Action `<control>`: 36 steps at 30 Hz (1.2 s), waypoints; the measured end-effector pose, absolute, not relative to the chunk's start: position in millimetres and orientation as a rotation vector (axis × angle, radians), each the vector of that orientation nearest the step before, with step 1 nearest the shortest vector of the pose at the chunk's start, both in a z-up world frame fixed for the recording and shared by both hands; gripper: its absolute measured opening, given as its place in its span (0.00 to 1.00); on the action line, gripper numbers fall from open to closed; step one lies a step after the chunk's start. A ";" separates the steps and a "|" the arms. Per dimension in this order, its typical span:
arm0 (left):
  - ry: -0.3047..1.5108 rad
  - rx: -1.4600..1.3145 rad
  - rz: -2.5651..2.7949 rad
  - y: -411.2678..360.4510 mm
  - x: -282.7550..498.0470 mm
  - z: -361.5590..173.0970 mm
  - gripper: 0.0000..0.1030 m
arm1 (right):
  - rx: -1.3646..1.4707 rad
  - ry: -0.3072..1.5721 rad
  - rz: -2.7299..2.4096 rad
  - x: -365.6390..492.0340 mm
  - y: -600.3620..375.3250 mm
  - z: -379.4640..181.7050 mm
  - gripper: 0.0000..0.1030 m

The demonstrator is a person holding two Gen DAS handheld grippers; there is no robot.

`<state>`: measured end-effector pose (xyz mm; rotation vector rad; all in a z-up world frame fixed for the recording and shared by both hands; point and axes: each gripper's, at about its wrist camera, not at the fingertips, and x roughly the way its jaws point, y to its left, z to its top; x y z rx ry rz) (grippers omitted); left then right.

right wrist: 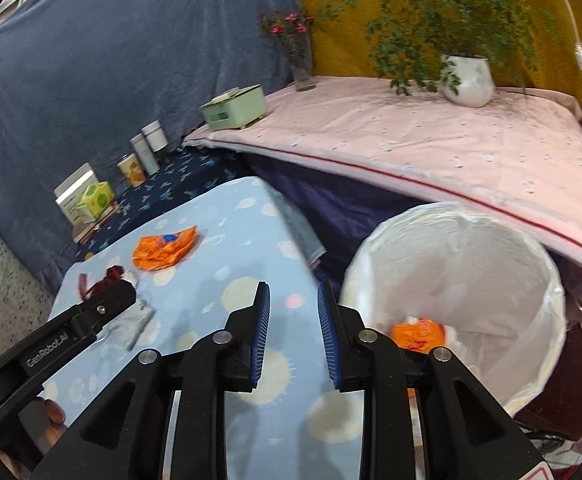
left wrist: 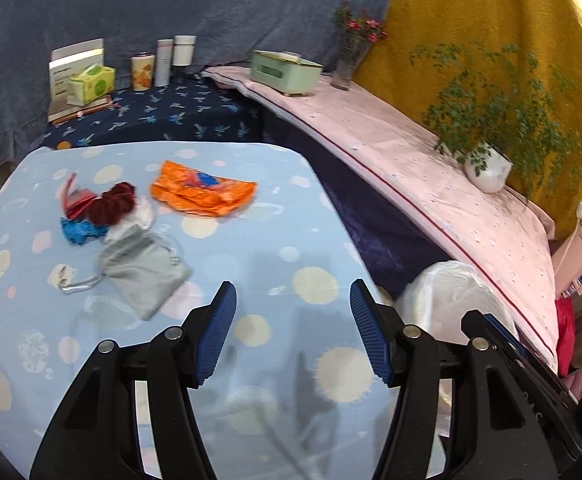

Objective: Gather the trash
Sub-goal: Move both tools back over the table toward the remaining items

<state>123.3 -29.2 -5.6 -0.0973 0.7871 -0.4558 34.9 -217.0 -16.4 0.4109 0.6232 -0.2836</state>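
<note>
A crumpled orange wrapper (left wrist: 203,192) (right wrist: 165,249) lies on the light blue dotted tablecloth (left wrist: 251,248), far side. Left of it sit a red scrunchie (left wrist: 113,202), a blue scrunchie (left wrist: 79,232) and a grey drawstring pouch (left wrist: 143,270). A white-lined bin (right wrist: 451,276) stands right of the table with another orange wrapper (right wrist: 419,332) inside. My left gripper (left wrist: 293,306) is open above the cloth, nothing between its blue pads. My right gripper (right wrist: 293,308) hangs over the table's right edge beside the bin, its jaws apart and empty.
A pink-covered bed (right wrist: 431,148) runs behind the bin, carrying a potted plant (right wrist: 467,80), a flower vase (right wrist: 301,60) and a green box (right wrist: 235,110). A dark blue patterned surface (left wrist: 171,112) holds cups, a tissue pack and a box.
</note>
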 end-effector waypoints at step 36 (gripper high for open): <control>0.789 -0.181 -0.075 155.7 263.4 -45.9 0.82 | 0.291 0.861 0.011 198.6 -41.3 -93.6 0.43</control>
